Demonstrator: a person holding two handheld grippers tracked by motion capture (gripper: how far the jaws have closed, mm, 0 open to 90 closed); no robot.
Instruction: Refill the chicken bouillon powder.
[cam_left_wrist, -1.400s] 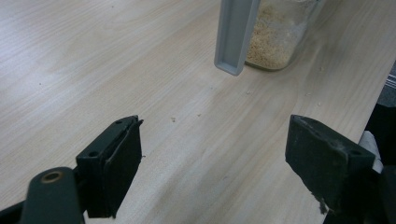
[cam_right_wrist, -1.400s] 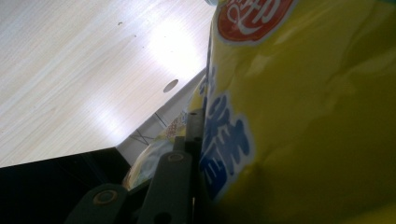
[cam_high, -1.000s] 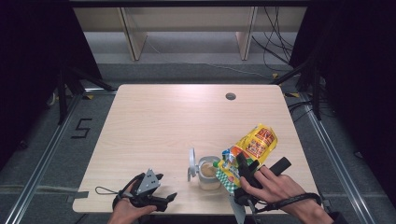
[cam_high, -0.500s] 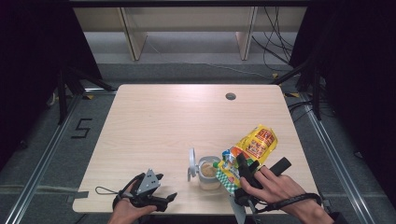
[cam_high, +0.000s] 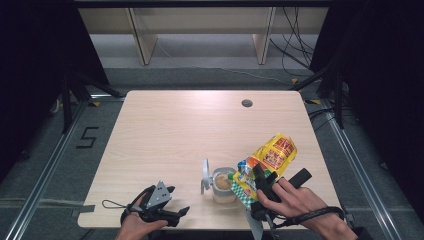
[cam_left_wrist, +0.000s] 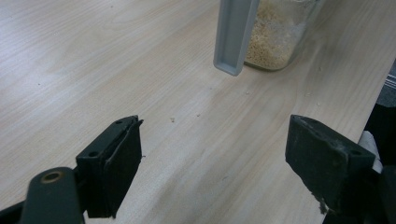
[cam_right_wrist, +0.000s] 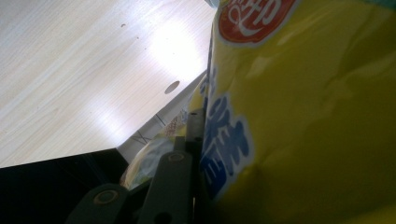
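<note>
**Snack bag tipped over jar at the bench's near edge**

The right gripper (cam_high: 261, 181) clamps a crinkled yellow foil snack bag (cam_high: 270, 155), its lettering unreadable, beside a clear plastic jar of tan grain (cam_high: 223, 185). The left gripper (cam_high: 165, 212) rests spread wide, empty.

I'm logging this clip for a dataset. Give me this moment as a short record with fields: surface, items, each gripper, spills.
surface: light wooden table with a round hole near its far edge
items: clear jar partly filled with pale grains, its grey lid flipped open; yellow snack bag tilted over the jar
left gripper: open, holding nothing, low at the near table edge, jaws toward the jar
right gripper: shut on the snack bag
spills: a few crumbs on the table near the jar
</note>
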